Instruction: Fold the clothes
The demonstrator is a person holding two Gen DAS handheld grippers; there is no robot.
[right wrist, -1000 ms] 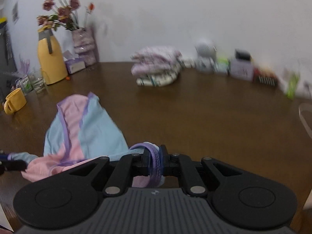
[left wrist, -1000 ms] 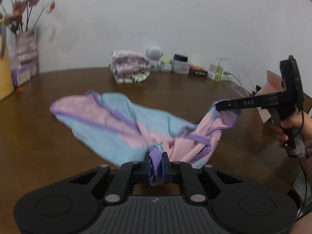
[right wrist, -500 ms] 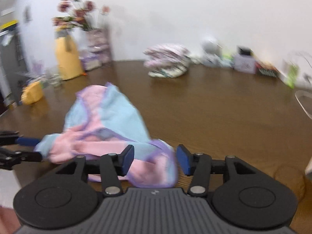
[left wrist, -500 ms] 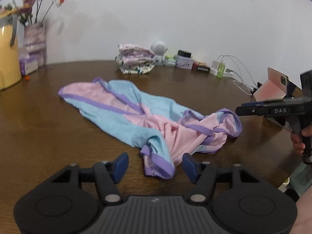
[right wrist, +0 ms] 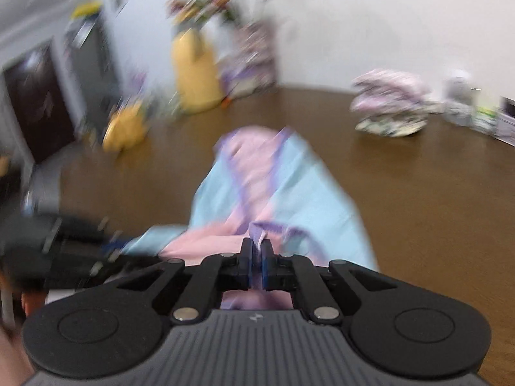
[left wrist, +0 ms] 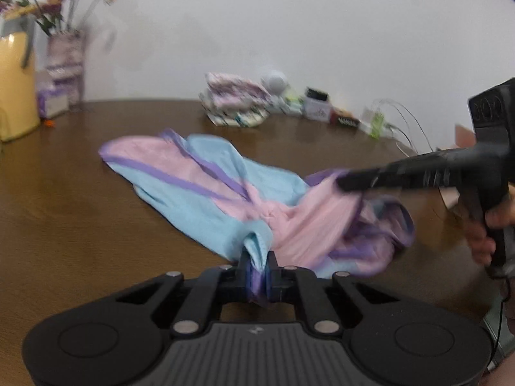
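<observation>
A pink and light-blue garment with purple trim point(left wrist: 206, 186) lies on the brown wooden table point(left wrist: 64, 218). My left gripper point(left wrist: 257, 270) is shut on a blue and purple fold at the garment's near edge. My right gripper point(right wrist: 256, 257) is shut on a pink and purple fold of the same garment point(right wrist: 283, 186). The right gripper also shows in the left wrist view point(left wrist: 347, 183), its tips on the pink cloth at the right. The left gripper appears blurred at the left of the right wrist view point(right wrist: 122, 244).
A stack of folded clothes point(left wrist: 236, 104) sits at the back of the table, with small jars and chargers point(left wrist: 325, 109) beside it. A yellow jug point(left wrist: 14, 87) and a flower vase point(left wrist: 64, 74) stand at the far left. A yellow mug point(right wrist: 125, 128) sits near the jug.
Half a second ago both grippers were open with the garment lying loose. Now both have shut on folds of it. The right wrist view has swung left and is blurred.
</observation>
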